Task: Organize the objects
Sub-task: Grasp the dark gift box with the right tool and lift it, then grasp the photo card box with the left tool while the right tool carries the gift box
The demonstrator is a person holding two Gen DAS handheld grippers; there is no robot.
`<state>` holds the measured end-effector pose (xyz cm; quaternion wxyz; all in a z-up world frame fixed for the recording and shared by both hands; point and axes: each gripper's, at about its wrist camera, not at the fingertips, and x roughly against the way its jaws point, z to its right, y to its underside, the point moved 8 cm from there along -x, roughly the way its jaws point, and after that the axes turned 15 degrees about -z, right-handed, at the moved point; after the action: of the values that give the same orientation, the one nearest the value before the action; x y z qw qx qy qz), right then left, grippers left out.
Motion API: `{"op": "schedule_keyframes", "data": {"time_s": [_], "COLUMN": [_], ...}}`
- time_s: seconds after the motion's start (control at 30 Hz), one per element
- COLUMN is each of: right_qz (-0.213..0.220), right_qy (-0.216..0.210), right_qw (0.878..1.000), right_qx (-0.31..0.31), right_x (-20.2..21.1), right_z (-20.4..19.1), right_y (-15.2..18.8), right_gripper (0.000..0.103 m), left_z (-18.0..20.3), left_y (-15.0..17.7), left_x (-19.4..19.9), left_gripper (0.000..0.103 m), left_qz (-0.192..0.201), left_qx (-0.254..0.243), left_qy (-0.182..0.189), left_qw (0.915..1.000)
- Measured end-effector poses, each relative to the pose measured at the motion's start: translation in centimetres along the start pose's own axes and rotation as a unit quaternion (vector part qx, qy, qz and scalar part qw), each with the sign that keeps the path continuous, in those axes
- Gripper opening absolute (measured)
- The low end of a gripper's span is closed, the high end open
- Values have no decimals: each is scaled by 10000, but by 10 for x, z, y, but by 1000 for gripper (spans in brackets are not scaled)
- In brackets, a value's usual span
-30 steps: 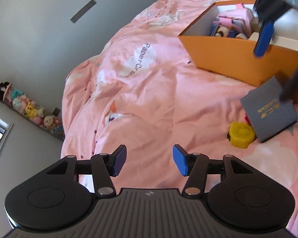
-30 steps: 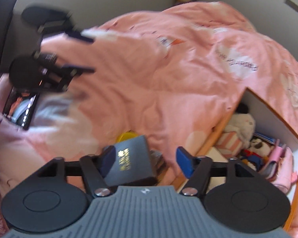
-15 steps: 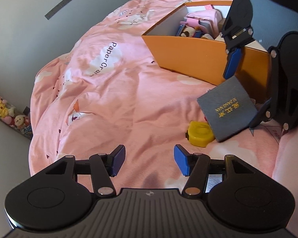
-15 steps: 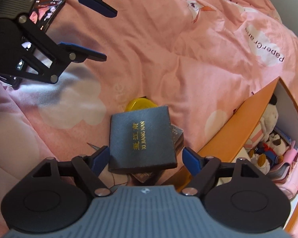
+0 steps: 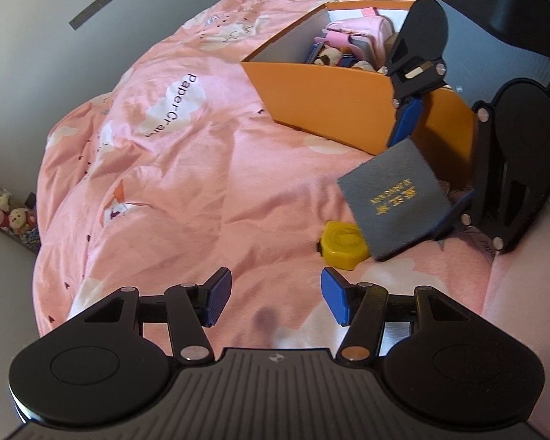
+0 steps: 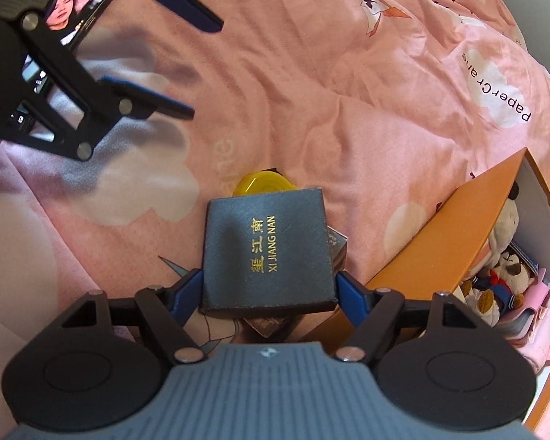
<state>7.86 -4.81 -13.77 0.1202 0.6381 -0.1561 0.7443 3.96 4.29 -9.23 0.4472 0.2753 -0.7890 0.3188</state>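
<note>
A dark grey square box with gold lettering (image 6: 267, 253) lies on the pink bedspread, also in the left wrist view (image 5: 394, 200). My right gripper (image 6: 267, 288) is open, its blue fingers on either side of the box's near edge; it also shows in the left wrist view (image 5: 429, 179). A yellow tape measure (image 5: 343, 244) lies partly under the box (image 6: 262, 183). My left gripper (image 5: 275, 295) is open and empty above the bedspread, left of the tape measure. An orange storage box (image 5: 333, 106) holds plush toys and pink items.
A small dark patterned box (image 6: 335, 244) sits under the grey box. A phone with a lit screen (image 6: 80, 7) lies behind the left gripper. Plush toys (image 5: 3, 209) stand along the wall far left. The bedspread (image 5: 187, 168) is rumpled.
My right gripper has come down and forward so its open fingers now flank the grey box. The left wrist view has shifted slightly toward the orange box.
</note>
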Motion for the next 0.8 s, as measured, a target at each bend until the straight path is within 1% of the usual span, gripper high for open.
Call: {"op": "schedule_keyframes", "data": {"time_s": [0.1, 0.23, 0.4, 0.47, 0.5, 0.57, 0.63, 0.7, 0.73, 0.8], "right_qz": [120, 370, 837, 1039, 1124, 1233, 1247, 1265, 1271, 1316], "right_qy": [-21, -22, 139, 200, 229, 288, 333, 278, 216, 101], "right_qw": [9999, 9991, 9946, 9908, 9886, 9837, 9782, 9713, 9674, 9593], "right_qx": [-72, -219, -600, -842, -977, -1280, -1628, -1995, -2181, -2498], "right_x": [4, 18, 50, 64, 70, 79, 80, 80, 78, 75], "right_z": [3, 12, 32, 42, 47, 59, 72, 82, 88, 95], "right_y": [0, 1, 5, 12, 16, 26, 37, 50, 56, 69], "right_gripper": [77, 77, 77, 77, 77, 77, 77, 77, 77, 77], "left_z": [4, 10, 17, 19, 21, 22, 24, 23, 23, 26], "left_y": [-2, -6, -18, -25, -28, -36, -43, -50, -53, -57], "left_x": [1, 2, 4, 4, 3, 1, -2, -6, -10, -21], "left_gripper": [66, 66, 66, 66, 66, 66, 66, 66, 66, 66], "left_qz": [34, 20, -3, -51, -81, -126, -200, -252, -337, -506], "left_qx": [-16, 62, 338, 700, 898, 1287, 1684, 2200, 2421, 2795], "left_qy": [126, 415, 953, 1269, 1461, 1712, 2009, 2384, 2535, 2724], "left_qw": [9999, 9991, 9949, 9894, 9852, 9767, 9648, 9456, 9359, 9193]}}
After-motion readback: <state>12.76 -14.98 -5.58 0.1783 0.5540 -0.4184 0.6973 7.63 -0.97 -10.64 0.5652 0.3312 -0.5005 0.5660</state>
